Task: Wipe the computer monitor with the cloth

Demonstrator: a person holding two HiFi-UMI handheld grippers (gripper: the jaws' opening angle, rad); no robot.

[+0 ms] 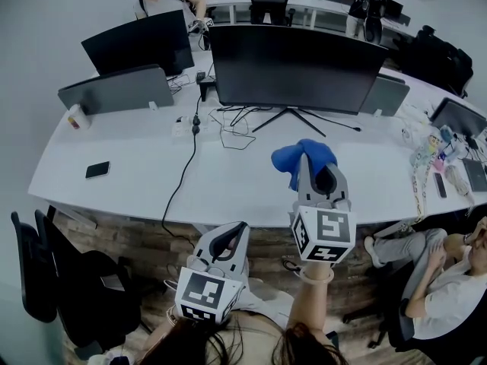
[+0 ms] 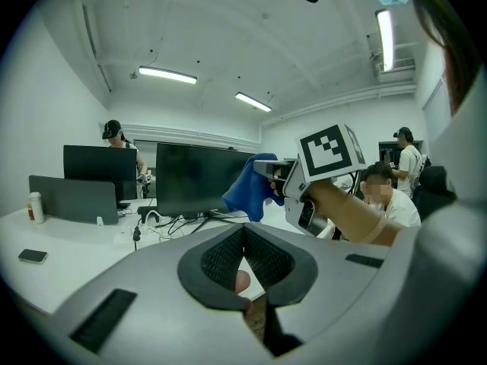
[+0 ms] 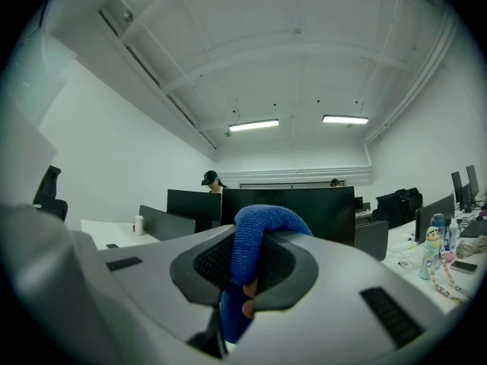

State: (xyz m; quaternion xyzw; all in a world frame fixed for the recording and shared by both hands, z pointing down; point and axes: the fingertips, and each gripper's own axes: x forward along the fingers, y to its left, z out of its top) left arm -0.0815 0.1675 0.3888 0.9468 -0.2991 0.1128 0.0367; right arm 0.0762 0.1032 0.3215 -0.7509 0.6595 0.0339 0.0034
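Blue cloth (image 1: 292, 158), bunched, held over the desk (image 1: 129, 175) in front of the dark monitor (image 1: 297, 67), short of the screen. The right gripper (image 1: 310, 163) has its jaws clamped on the cloth. Only its own view shows a fold looped over the jaw tips. The left gripper view gives the side-on drape. The left gripper (image 1: 240, 226) is low at the desk edge, jaws together, empty.

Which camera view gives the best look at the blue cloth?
The left gripper view: there the blue cloth hangs side-on from the right gripper, almost whole. The right gripper view shows only a fold clamped between its jaws. The head view shows it from above, partly hidden behind that gripper.
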